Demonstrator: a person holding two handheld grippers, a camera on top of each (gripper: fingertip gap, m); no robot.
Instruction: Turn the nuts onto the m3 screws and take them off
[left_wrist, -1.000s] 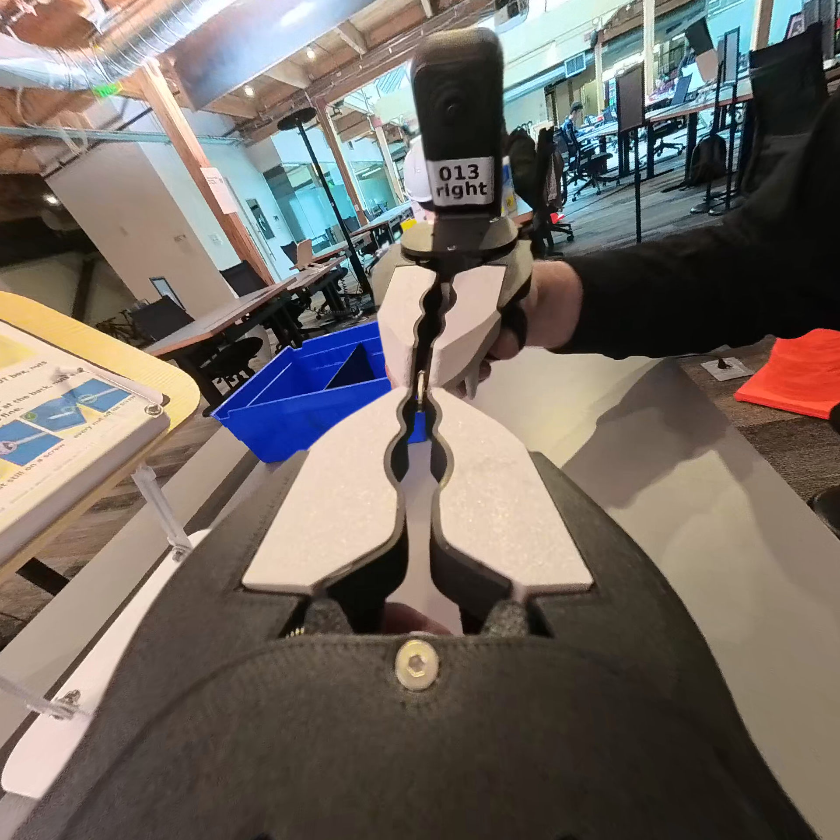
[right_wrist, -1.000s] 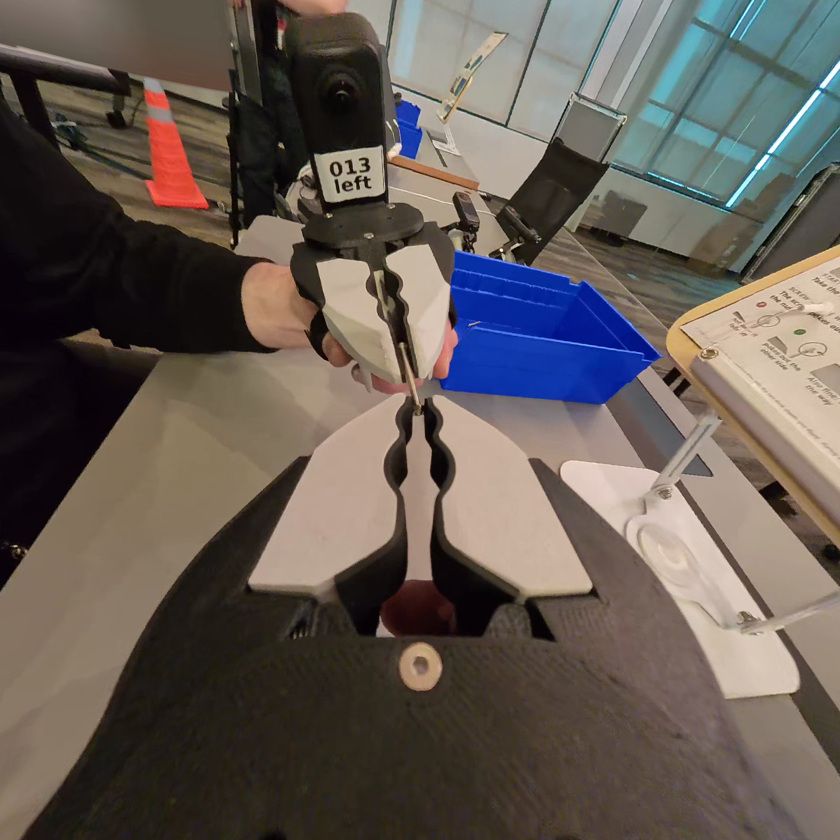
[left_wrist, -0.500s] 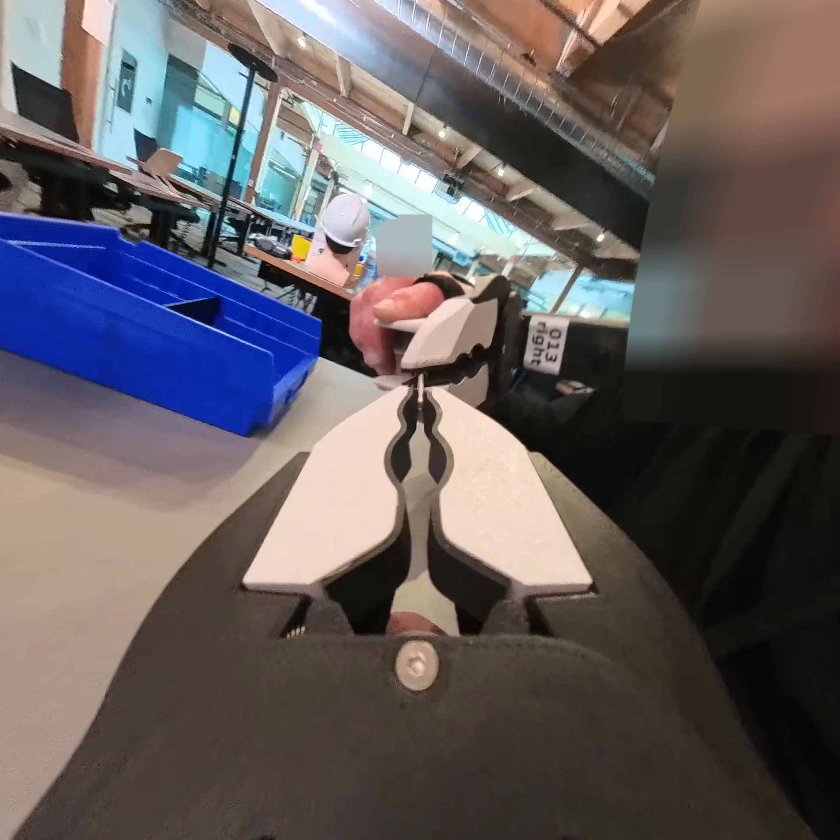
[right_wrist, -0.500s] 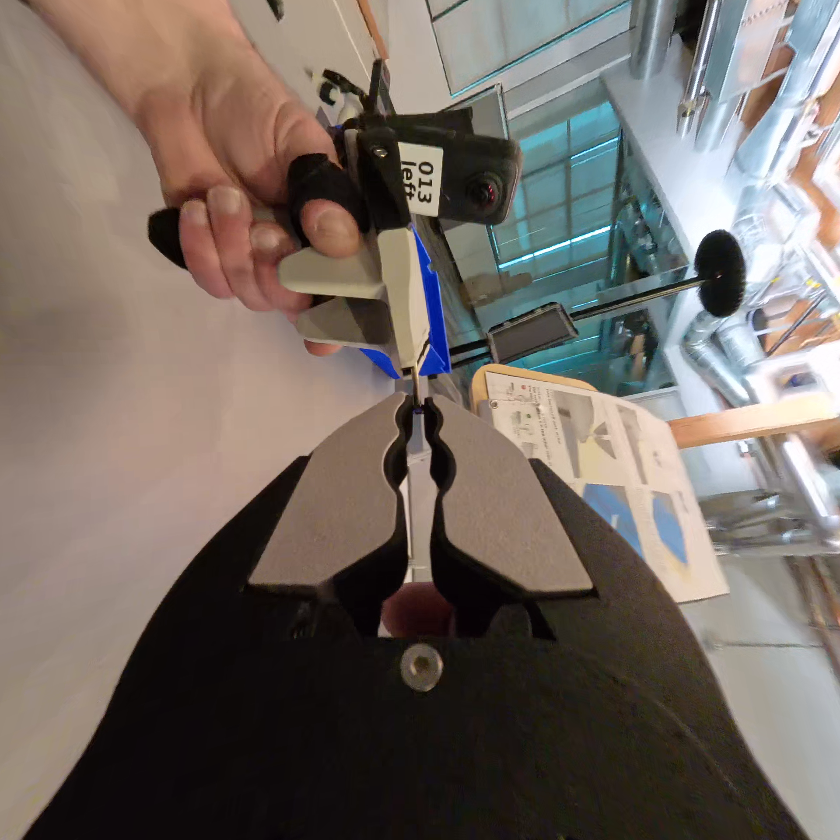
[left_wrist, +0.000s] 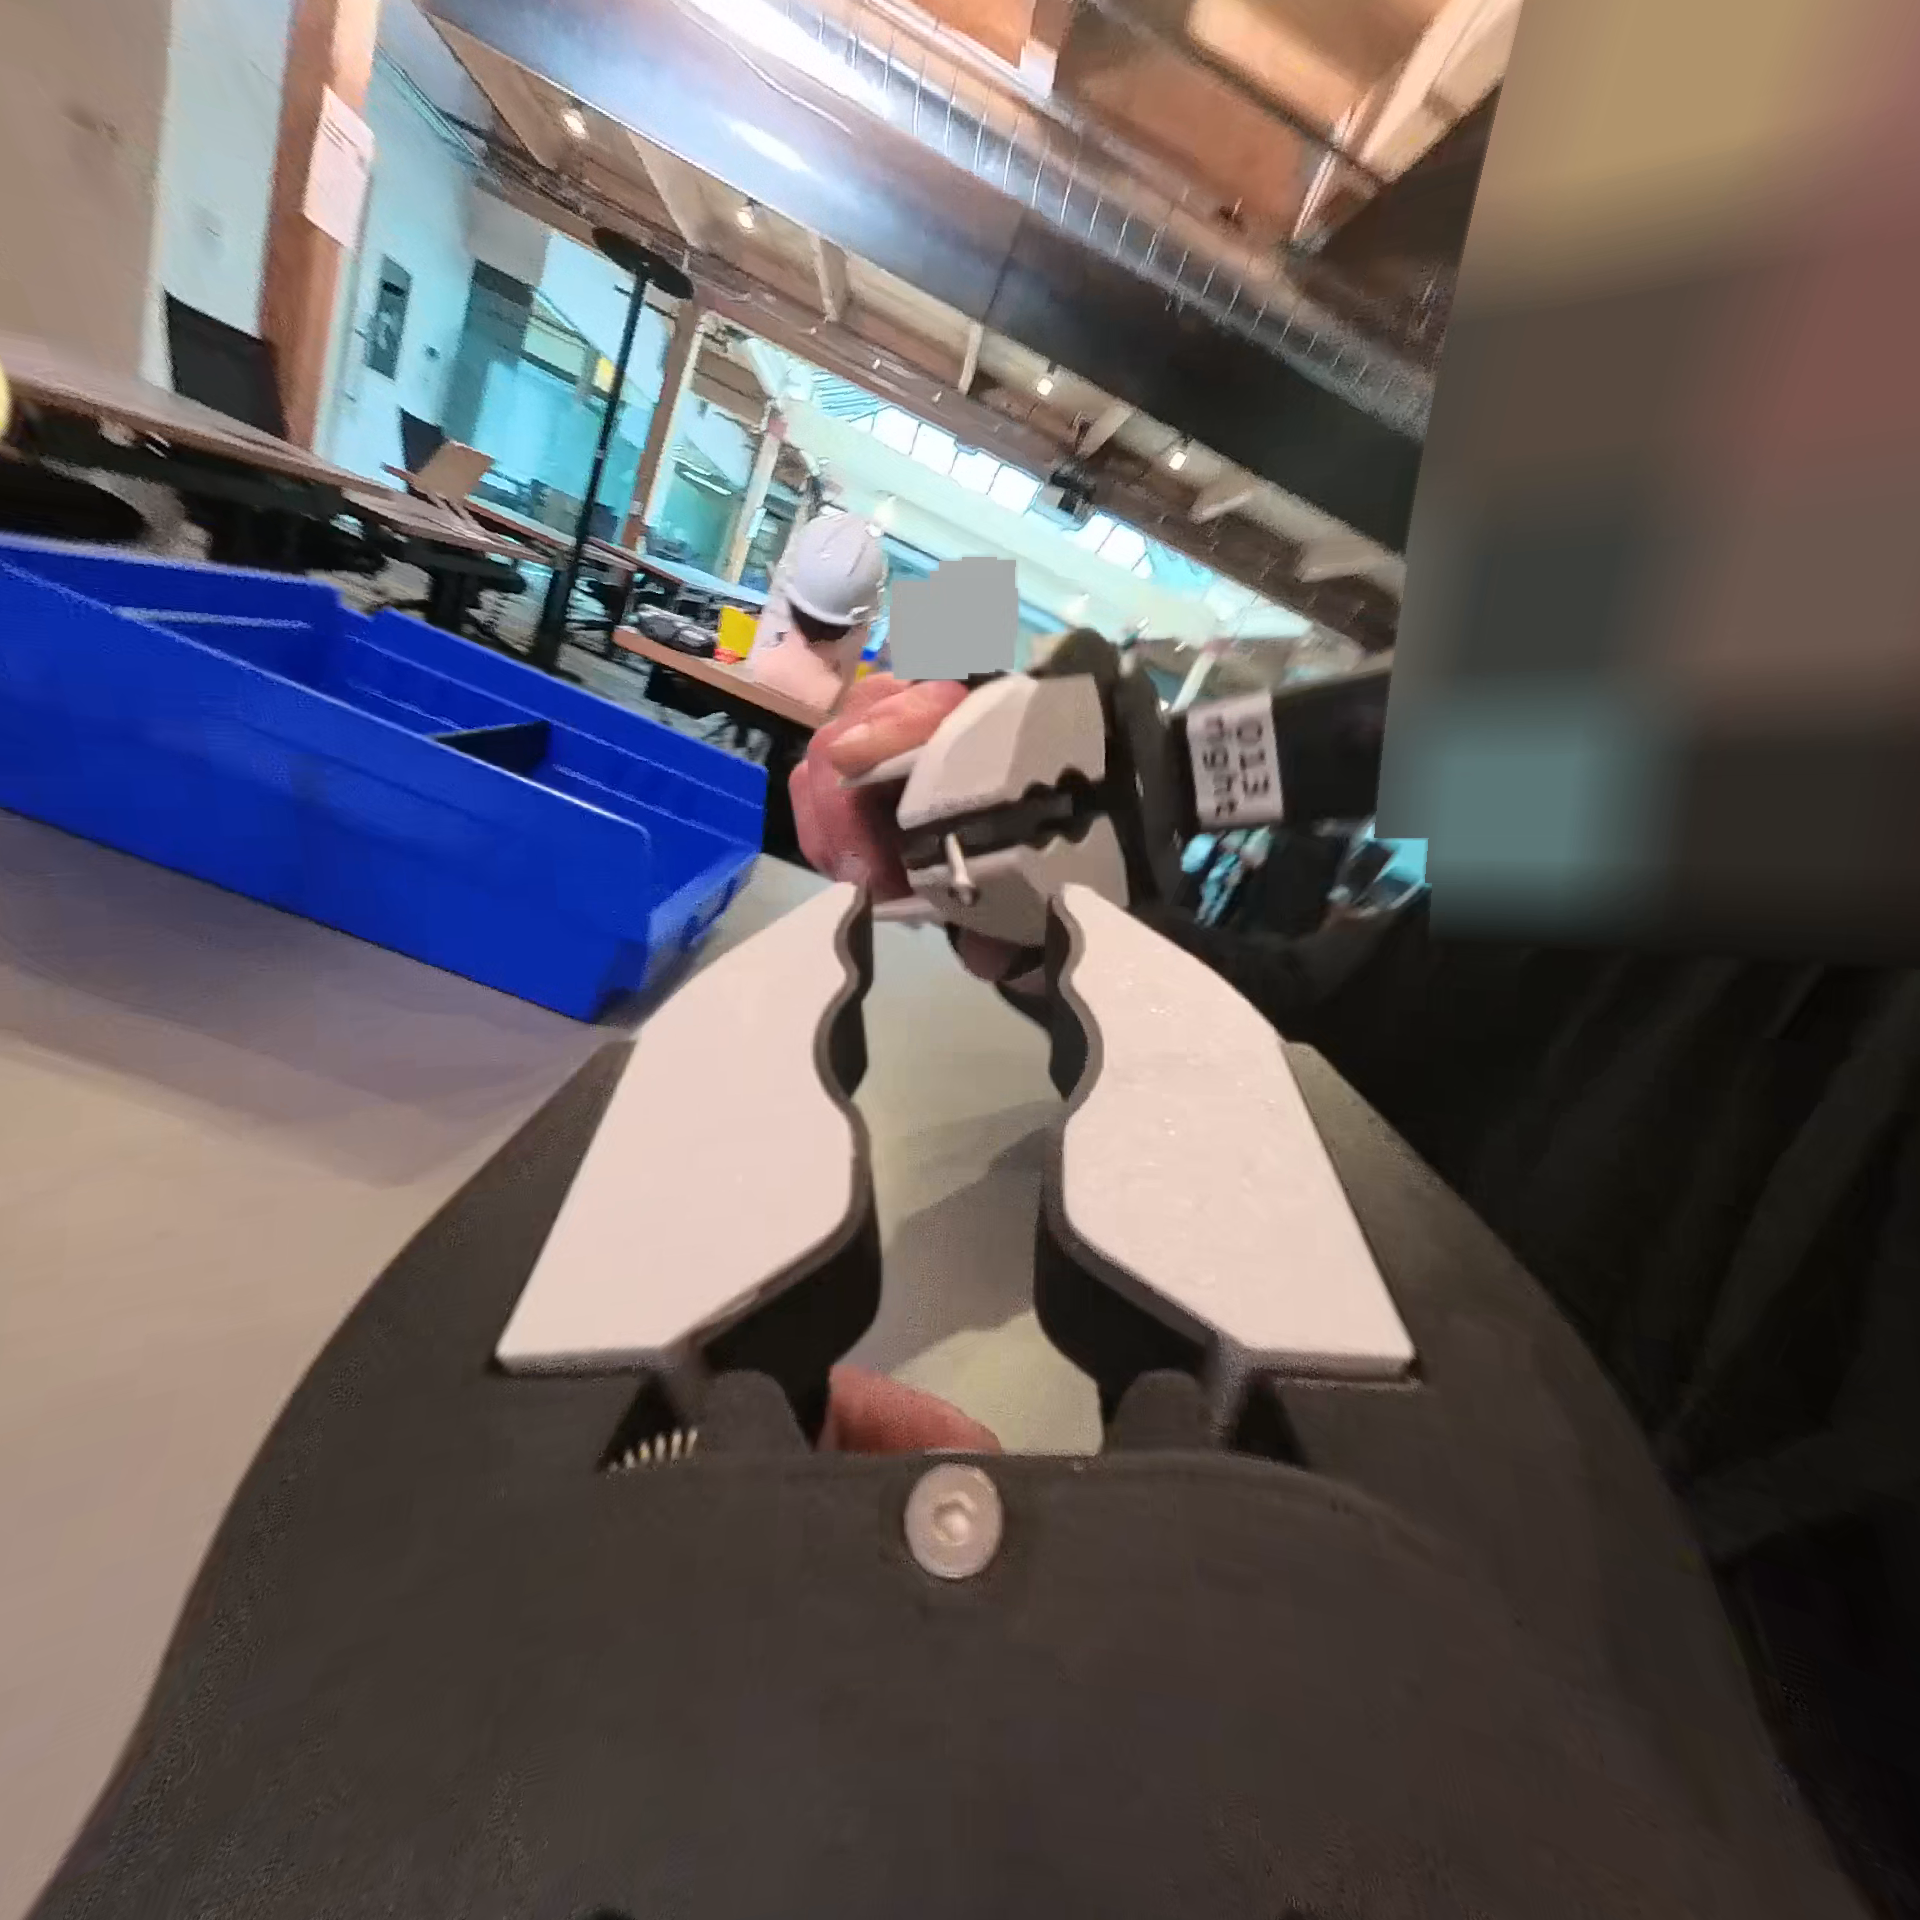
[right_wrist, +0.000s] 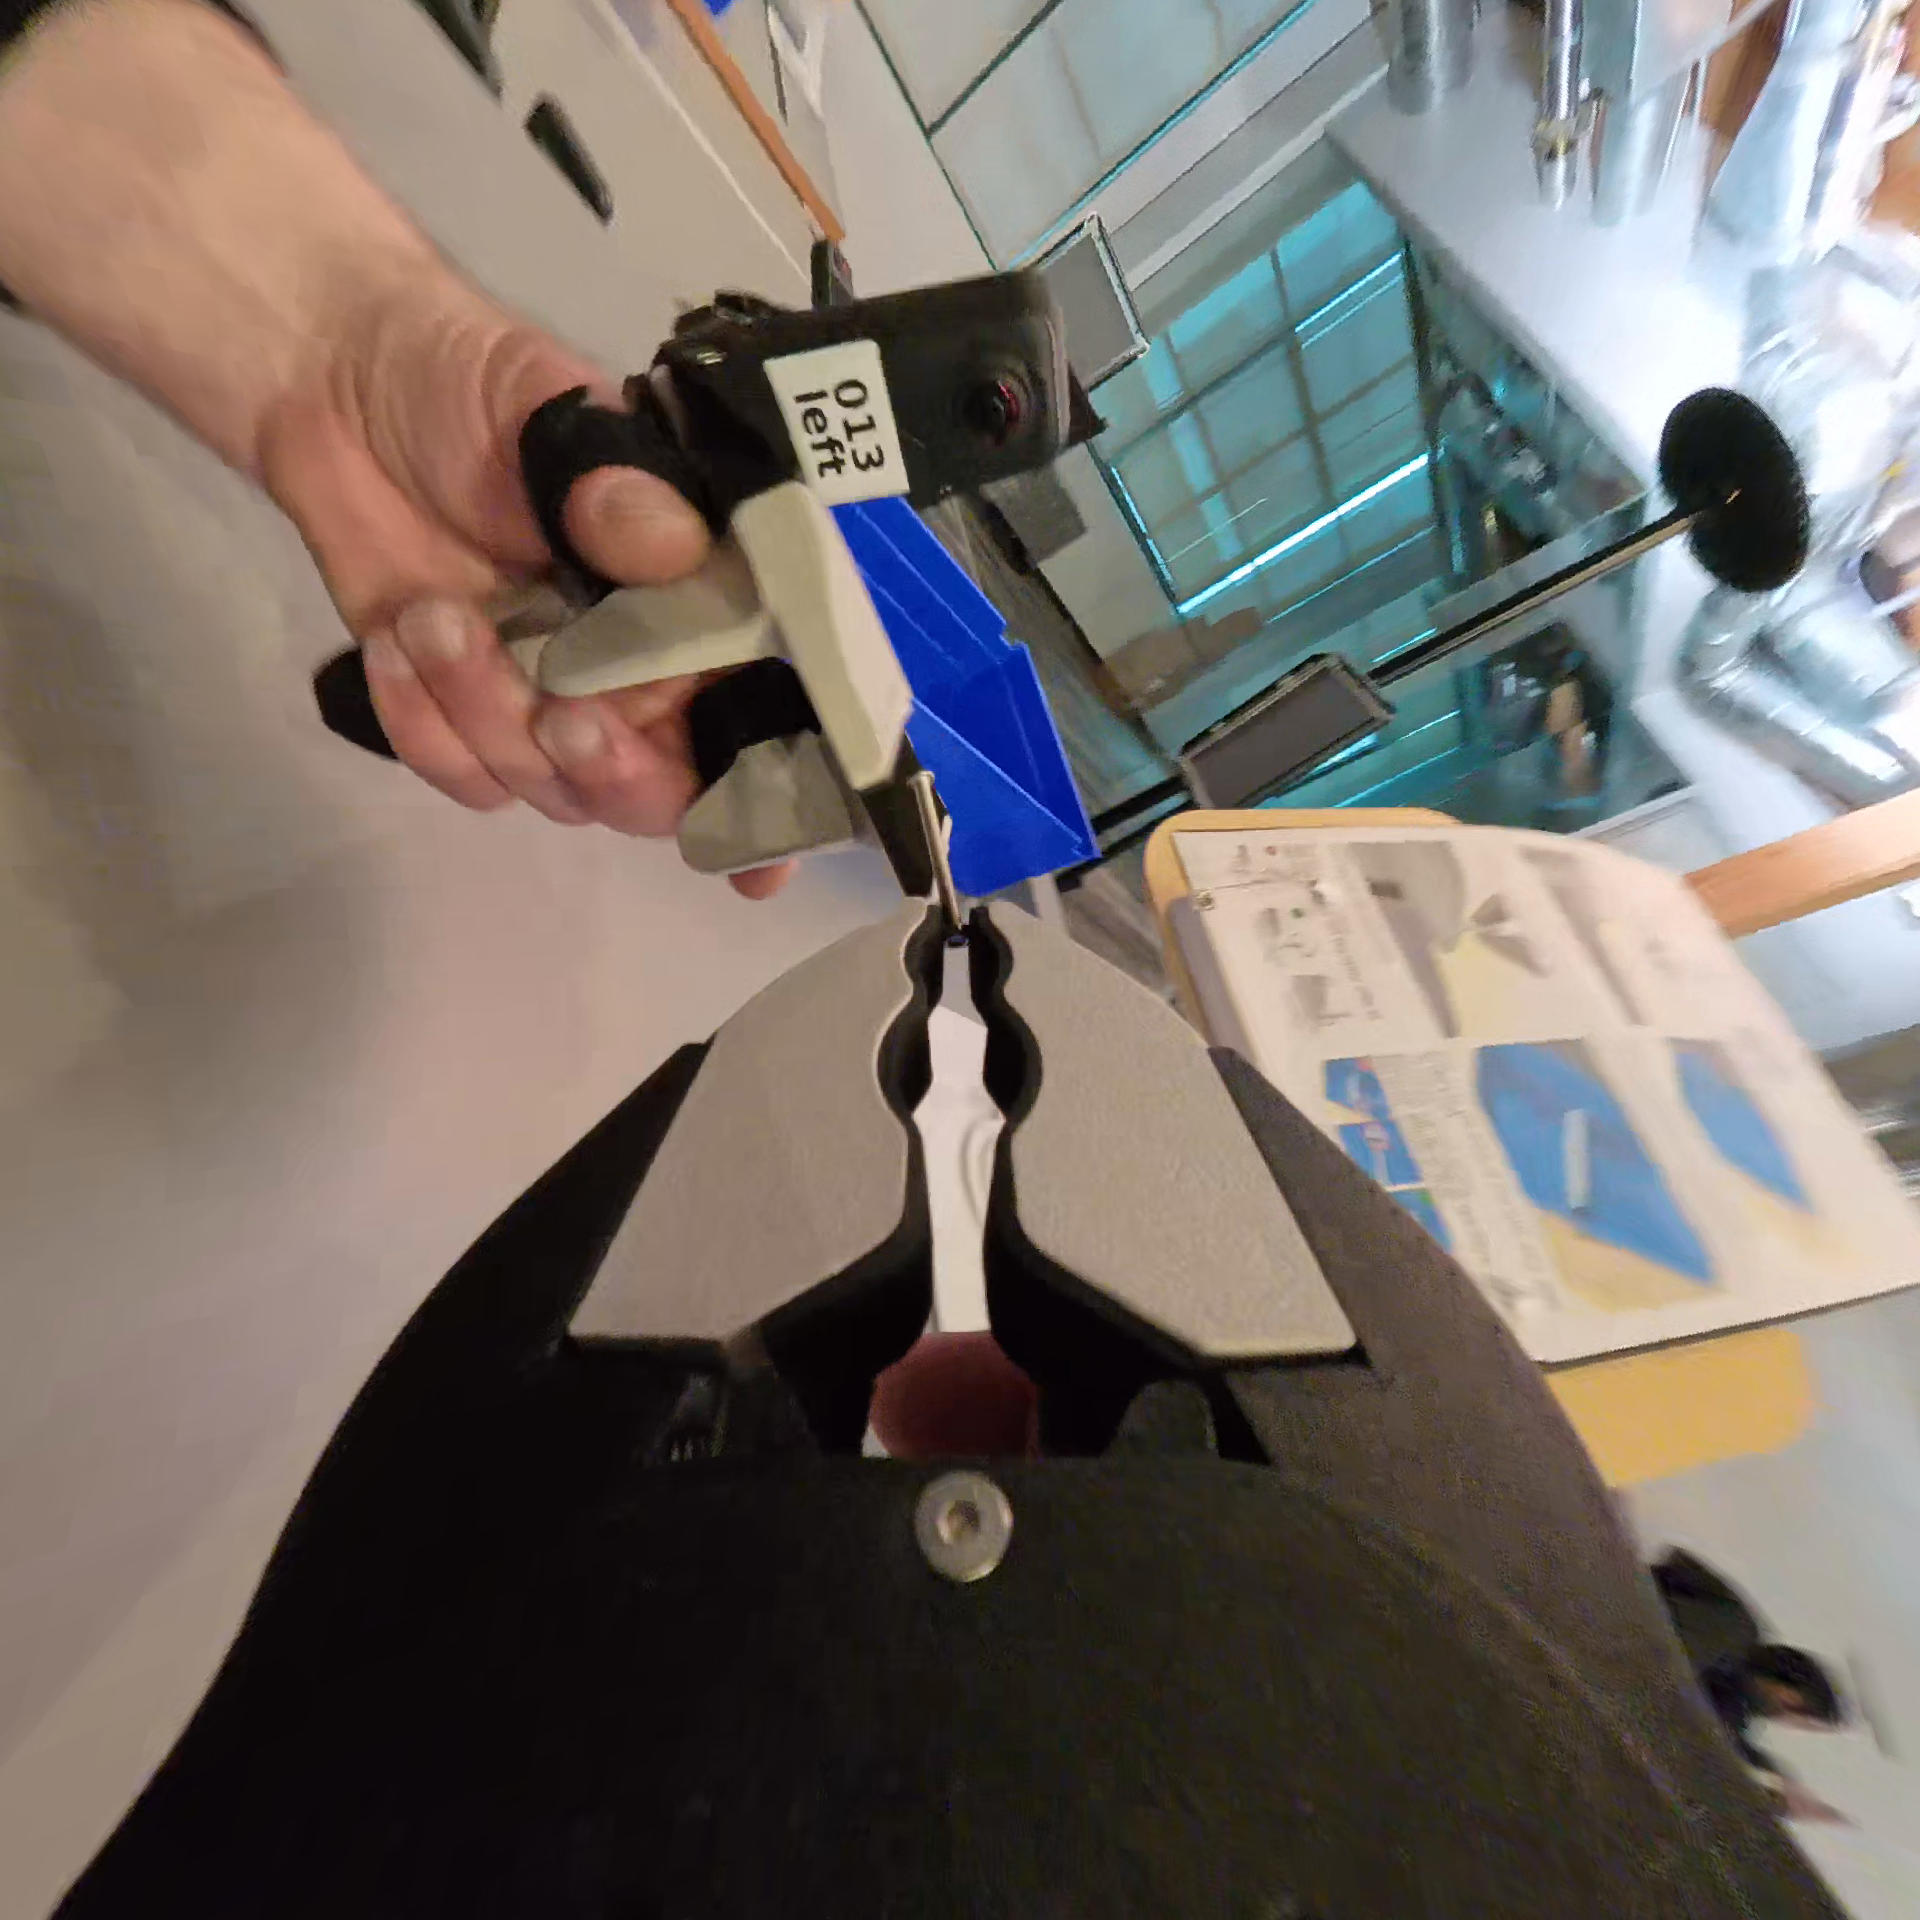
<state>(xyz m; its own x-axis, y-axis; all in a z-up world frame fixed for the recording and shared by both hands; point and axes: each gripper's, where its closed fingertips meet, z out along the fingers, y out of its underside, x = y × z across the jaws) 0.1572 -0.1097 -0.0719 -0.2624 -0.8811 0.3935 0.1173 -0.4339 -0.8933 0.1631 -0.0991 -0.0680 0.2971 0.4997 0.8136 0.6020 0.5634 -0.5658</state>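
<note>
While the left tool (left_wrist: 956, 914) stands wide with nothing between its fingers, the right tool (right_wrist: 951, 925) is narrowed on the m3 screw (right_wrist: 932, 842), gripping one end at its tips; the shaft projects forward, alongside the tip of the left tool, and contact between them cannot be judged; a nut cannot be made out; both tools are held above the grey desk (left_wrist: 208, 1091); a blue bin (left_wrist: 312, 748) rests on the desk behind; a printed sheet on a board (right_wrist: 1507, 1039) stands to one side.

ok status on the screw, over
left gripper fingers open. right gripper shut on m3 screw. nut too small to tell. nothing blocking.
</note>
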